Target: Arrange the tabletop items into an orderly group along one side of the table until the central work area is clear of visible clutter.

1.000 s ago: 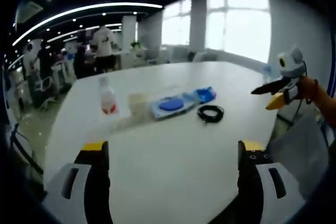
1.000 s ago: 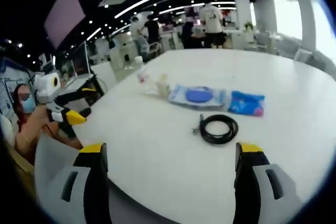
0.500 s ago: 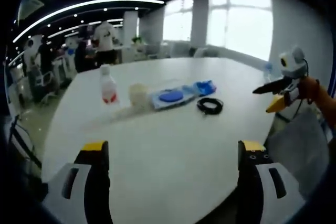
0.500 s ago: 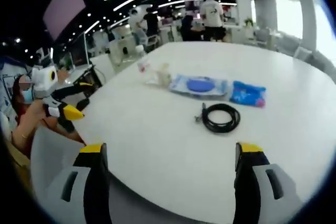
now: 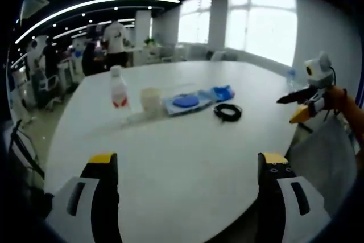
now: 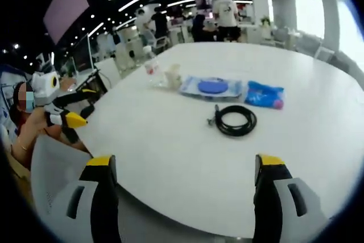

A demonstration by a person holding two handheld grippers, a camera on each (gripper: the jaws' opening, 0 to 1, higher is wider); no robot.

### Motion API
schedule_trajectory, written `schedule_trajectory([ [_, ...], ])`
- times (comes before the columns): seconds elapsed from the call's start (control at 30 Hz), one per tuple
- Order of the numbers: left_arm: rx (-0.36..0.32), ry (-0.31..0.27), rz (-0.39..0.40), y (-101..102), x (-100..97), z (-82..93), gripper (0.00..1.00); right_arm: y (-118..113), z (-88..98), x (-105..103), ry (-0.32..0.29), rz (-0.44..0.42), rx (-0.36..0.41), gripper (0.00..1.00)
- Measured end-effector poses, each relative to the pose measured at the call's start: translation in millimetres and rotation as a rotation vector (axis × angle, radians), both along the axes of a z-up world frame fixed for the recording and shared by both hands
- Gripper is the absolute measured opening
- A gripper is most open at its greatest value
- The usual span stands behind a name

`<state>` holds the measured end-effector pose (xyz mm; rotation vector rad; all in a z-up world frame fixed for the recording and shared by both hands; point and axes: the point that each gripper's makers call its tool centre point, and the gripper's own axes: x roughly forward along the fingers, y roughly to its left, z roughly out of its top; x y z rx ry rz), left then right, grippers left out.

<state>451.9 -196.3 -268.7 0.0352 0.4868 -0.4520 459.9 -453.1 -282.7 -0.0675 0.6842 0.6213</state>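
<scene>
Both grippers hover at the near edge of the white table [image 5: 187, 157], nothing between their jaws. The left gripper [image 5: 187, 166] has its jaws spread wide; the right gripper [image 6: 185, 166] likewise, wide apart and empty.

Out on the tabletop the items sit in a loose row. There's a clear bottle [image 5: 118, 88] with a red label and pale cap, standing upright. Just beside it is a short cream-coloured cup [image 5: 151, 101]. Next, a flat clear packet with a blue disc [image 5: 183, 102] inside, and touching its far end a crumpled blue bag [image 5: 222, 92]. Nearer us, a black cable [image 5: 228, 112] lies coiled in a neat ring, slightly apart from the packet.

In the right gripper view the coil [image 6: 235, 121] sits in front of the blue bag [image 6: 264, 95].
</scene>
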Motion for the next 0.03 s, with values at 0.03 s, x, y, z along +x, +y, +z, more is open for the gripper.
schedule_trajectory([
  [0.03,-0.002,-0.002,0.004,0.4,0.2,0.4,0.99,-0.4,-0.2,-0.2,-0.001,0.0,-0.003,0.99],
])
